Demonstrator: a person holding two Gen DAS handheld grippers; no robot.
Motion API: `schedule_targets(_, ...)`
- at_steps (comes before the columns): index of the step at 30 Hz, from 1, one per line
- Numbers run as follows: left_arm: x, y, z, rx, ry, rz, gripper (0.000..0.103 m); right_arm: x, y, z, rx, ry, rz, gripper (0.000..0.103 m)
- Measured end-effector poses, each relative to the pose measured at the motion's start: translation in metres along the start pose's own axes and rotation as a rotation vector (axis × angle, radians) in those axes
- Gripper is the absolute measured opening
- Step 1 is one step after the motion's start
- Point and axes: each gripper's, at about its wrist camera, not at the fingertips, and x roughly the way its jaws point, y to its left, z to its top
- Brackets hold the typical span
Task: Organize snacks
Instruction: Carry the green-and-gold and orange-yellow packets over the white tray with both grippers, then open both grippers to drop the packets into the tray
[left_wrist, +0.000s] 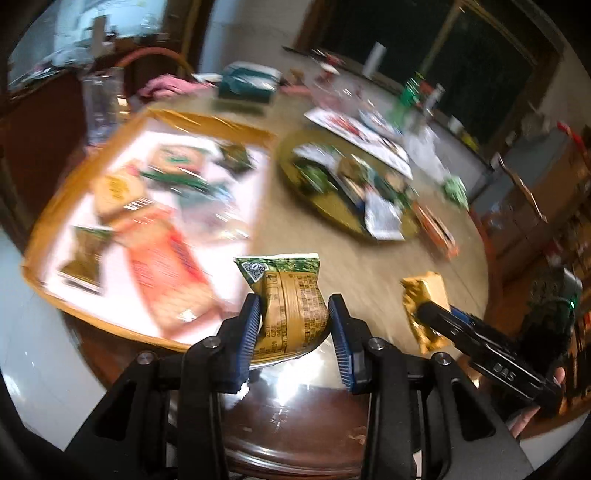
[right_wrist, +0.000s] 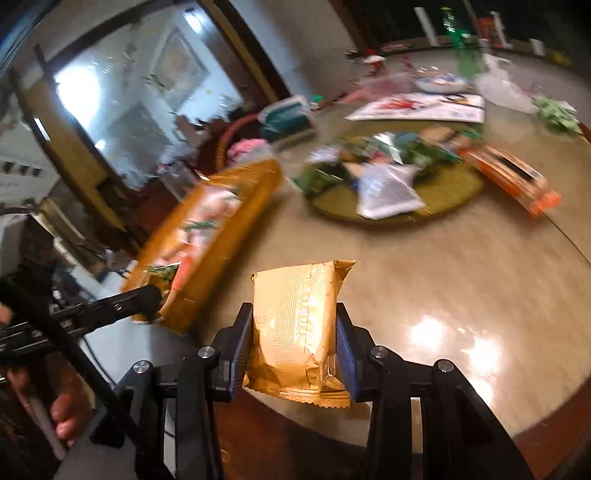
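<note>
Both tongs are clamped: left tongs (left_wrist: 291, 325) on a green-topped snack packet (left_wrist: 291, 306), right tongs (right_wrist: 294, 350) on a gold packet (right_wrist: 295, 328).

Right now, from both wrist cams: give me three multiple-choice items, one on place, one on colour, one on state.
1. Where does the box of sorted snacks lie relative to the round tray in the left wrist view?
A. left of it
B. right of it
C. on top of it

2. What colour is the packet in the right tool?
A. red
B. gold
C. white

3. What state is the left tool in?
A. open, empty
B. shut on the green-and-tan packet
C. resting in the box

Answers: 1 A, the box fills the left, the tray sits centre-right. 2 B, plain gold wrapper. 3 B, both pads press the packet's sides.
</note>
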Motion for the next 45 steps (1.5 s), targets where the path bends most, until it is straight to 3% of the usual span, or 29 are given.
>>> schedule_targets(4, -0.010, 0.037, 0.016, -0.076, -0.033, 0.016, 0.040, 0.020, 0.029, 0.022, -0.034, 0.020, 0.078, 0.041)
schedule_targets(14, 0.001, 0.092, 0.049, -0.164, -0.061, 0.037, 0.040, 0.087, 0.087, 0.071, -0.116, 0.071, 0.065, 0.041)
schedule_targets(23, 0.018, 0.137, 0.096, -0.180, -0.076, 0.072, 0.040, 0.150, 0.105, 0.101, -0.160, 0.131, 0.034, 0.041)
schedule_targets(30, 0.051, 0.169, 0.145, -0.171, -0.009, 0.107, 0.040, 0.198, 0.101, 0.113, -0.146, 0.184, -0.001, 0.041)
schedule_targets(35, 0.082, 0.173, 0.176, -0.114, 0.044, 0.103, 0.040, 0.208, 0.100, 0.113, -0.155, 0.189, -0.026, 0.041)
schedule_targets(43, 0.138, 0.173, 0.201, -0.047, 0.155, 0.180, 0.040, 0.218, 0.104, 0.111, -0.180, 0.185, -0.066, 0.043)
schedule_targets(45, 0.152, 0.173, 0.203, -0.029, 0.219, 0.209, 0.042, 0.218, 0.102, 0.111, -0.170, 0.182, -0.070, 0.043)
